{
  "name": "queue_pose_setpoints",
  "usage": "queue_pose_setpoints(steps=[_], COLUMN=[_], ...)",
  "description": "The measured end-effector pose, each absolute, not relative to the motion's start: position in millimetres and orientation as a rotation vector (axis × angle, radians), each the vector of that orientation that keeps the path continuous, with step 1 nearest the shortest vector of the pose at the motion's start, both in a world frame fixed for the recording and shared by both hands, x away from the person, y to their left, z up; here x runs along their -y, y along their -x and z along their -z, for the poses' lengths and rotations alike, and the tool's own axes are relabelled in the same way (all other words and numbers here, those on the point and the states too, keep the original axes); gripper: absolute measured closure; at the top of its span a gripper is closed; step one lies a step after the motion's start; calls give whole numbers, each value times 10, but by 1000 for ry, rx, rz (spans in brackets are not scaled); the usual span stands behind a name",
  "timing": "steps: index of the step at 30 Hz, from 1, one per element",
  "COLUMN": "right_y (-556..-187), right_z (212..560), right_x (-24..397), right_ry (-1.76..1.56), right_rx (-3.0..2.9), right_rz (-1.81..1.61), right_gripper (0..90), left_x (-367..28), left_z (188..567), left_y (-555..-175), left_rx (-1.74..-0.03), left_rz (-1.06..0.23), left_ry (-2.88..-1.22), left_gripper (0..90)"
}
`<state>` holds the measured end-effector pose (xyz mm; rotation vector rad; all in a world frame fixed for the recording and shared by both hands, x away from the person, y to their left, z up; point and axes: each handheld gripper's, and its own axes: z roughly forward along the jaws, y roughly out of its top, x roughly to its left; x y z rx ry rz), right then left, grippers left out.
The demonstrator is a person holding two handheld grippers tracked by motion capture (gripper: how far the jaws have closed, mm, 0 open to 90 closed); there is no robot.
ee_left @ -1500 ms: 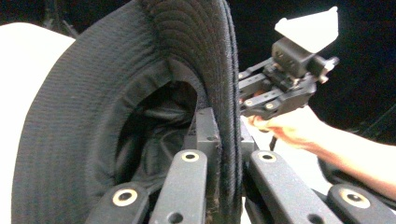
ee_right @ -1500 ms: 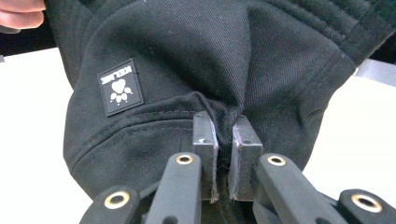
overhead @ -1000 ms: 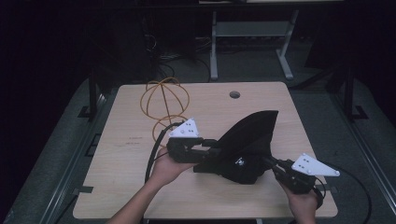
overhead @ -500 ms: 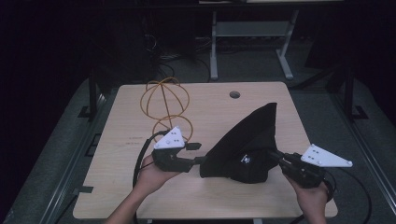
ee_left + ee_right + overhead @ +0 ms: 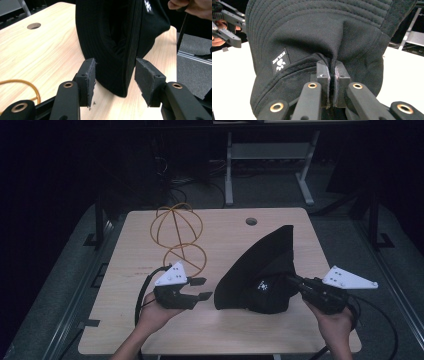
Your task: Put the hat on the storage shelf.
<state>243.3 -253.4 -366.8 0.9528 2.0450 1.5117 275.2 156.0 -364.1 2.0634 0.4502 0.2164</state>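
Note:
A black bucket hat with a small white paw label stands tilted on the wooden table, its brim pointing up and away. My right gripper is shut on a fold of the hat's crown, the cloth pinched between its pads. My left gripper hovers just left of the hat with its jaws apart; they have just been opening. In the left gripper view the hat's lower edge sits close ahead of the gap between the pads, which do not touch it.
An orange cable lies in loops on the table behind the left gripper. A round hole sits near the table's far edge. Metal stand legs and dark floor lie beyond. The table's right edge is close to the right hand.
The left gripper let go of the hat's left side, opened, and drew back left and slightly down. The right gripper rose a little with the hat, whose brim now stands freer.

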Motion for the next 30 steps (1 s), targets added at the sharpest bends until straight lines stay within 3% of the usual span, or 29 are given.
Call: queue_pose_setpoints(steps=[30], right_y=[-2760], right_z=[3141], right_x=[2542], right_ry=[-961], right_rx=[-2070], right_rz=[-1515], right_gripper=[858], left_x=[-1857], left_z=[4061], left_y=[-2737], left_rx=[-516], left_rz=[-240], left_ry=[-2078], left_gripper=[467])
